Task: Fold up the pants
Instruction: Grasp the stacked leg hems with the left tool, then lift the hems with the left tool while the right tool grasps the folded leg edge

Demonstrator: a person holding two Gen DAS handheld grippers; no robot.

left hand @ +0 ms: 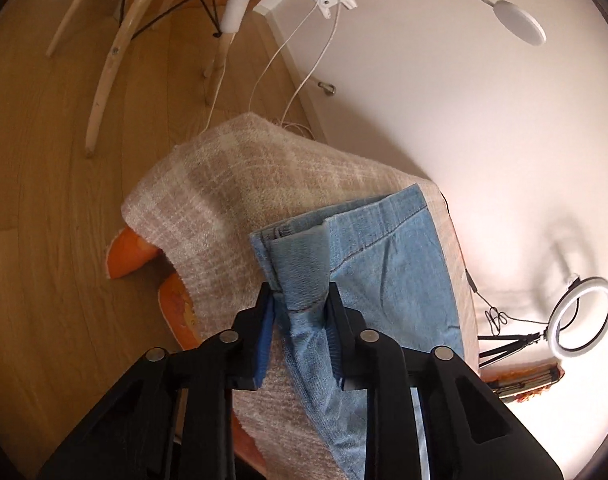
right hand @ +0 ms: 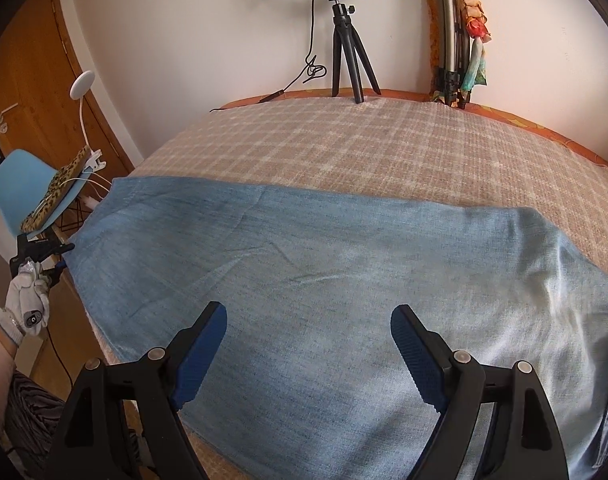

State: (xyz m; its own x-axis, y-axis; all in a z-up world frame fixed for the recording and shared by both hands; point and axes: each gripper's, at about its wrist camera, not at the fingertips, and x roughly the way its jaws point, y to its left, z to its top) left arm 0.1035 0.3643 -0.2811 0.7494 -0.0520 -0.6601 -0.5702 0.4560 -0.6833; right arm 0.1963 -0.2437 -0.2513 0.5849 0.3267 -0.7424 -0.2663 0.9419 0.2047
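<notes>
Light blue denim pants (right hand: pixel 304 248) lie spread flat across a beige checked blanket (right hand: pixel 364 144) on a bed. In the left wrist view, the leg end of the pants (left hand: pixel 384 264) reaches the blanket's corner. There my left gripper (left hand: pixel 299 288) is shut on a bunched fold of the hem, with denim pinched between its blue pads. The right wrist view shows that left gripper (right hand: pixel 40 258) at the far left edge, held by a gloved hand (right hand: pixel 26 300). My right gripper (right hand: pixel 308 320) hovers open over the middle of the pants, nothing between its fingers.
A ring light on a black tripod (right hand: pixel 344 52) stands at the bed's far edge, beside a folded stand with a scarf (right hand: pixel 460 32). A blue chair (right hand: pixel 20 184) with a clip-on lamp (left hand: pixel 516 20) stands on the wooden floor (left hand: pixel 44 200) by the bed corner.
</notes>
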